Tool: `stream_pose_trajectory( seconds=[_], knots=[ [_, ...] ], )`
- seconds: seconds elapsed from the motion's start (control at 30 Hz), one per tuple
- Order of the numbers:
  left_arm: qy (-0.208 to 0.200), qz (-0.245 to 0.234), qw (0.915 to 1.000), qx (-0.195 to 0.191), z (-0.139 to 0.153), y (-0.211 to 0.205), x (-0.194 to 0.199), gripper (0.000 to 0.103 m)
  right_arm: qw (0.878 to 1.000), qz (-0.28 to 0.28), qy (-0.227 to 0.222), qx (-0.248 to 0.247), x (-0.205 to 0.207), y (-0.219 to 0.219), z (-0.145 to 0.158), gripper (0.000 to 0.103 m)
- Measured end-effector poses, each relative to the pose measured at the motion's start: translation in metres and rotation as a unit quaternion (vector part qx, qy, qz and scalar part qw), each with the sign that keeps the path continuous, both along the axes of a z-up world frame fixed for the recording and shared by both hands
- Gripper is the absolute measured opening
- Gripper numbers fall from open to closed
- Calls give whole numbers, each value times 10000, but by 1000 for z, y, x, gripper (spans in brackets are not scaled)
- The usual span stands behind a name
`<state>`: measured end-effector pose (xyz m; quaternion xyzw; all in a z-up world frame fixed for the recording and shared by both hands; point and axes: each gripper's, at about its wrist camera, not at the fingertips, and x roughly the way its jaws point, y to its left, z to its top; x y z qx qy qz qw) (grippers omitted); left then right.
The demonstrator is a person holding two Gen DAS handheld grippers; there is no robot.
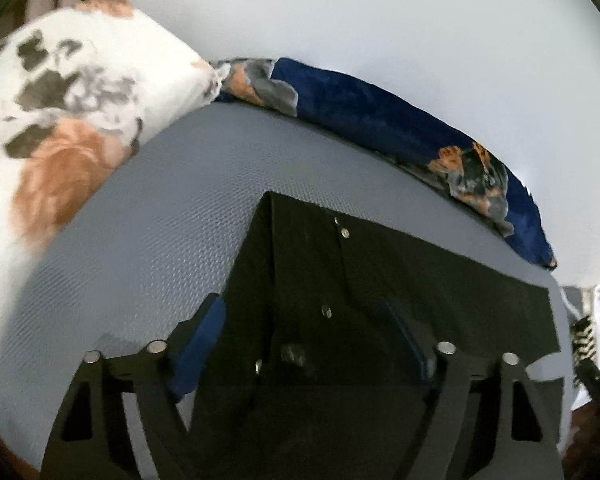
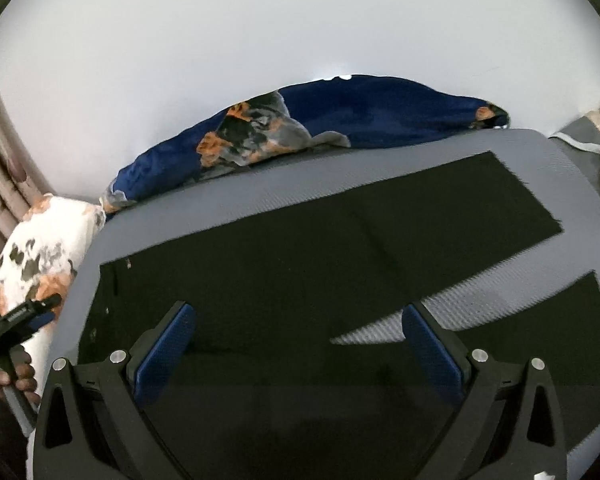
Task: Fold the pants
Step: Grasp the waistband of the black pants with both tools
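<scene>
No legible writing, black pants (image 2: 300,248) flat, grey mattress (image 2: 220,208)

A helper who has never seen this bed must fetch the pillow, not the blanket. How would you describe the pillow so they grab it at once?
Start at the grey bed surface where the black pants lie flat. Along its far edge runs a dark blue blanket. The pillow sits at that blanket's left end: plump and white, with orange and dark grey blotches.

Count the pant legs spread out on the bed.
2. In the right wrist view, one leg runs toward the far right corner, the other lies nearer, at the right edge; grey mattress shows between them.
</scene>
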<state>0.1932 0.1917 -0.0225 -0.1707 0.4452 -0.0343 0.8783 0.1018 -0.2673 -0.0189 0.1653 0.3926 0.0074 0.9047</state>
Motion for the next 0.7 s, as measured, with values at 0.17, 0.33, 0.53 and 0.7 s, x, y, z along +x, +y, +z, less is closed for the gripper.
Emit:
stream_pose_trajectory(
  seconds=[0.17,0.33,0.53,0.7],
  knots=[
    [209,-274,9963,-787,-29,20,42,71,9998,121,119,47,33,21,-7,103],
    [457,-533,9879,-1382,-60,31,76,56,9991,232,352,-82,60,44,-21,103],
    [573,-892,9817,-1584,-81,32,100,52,9981,256,466,-309,85,55,-28,103],
    [456,-1079,9791,-1663,-85,34,120,52,9974,262,562,-374,105,63,-35,103]
  ],
)
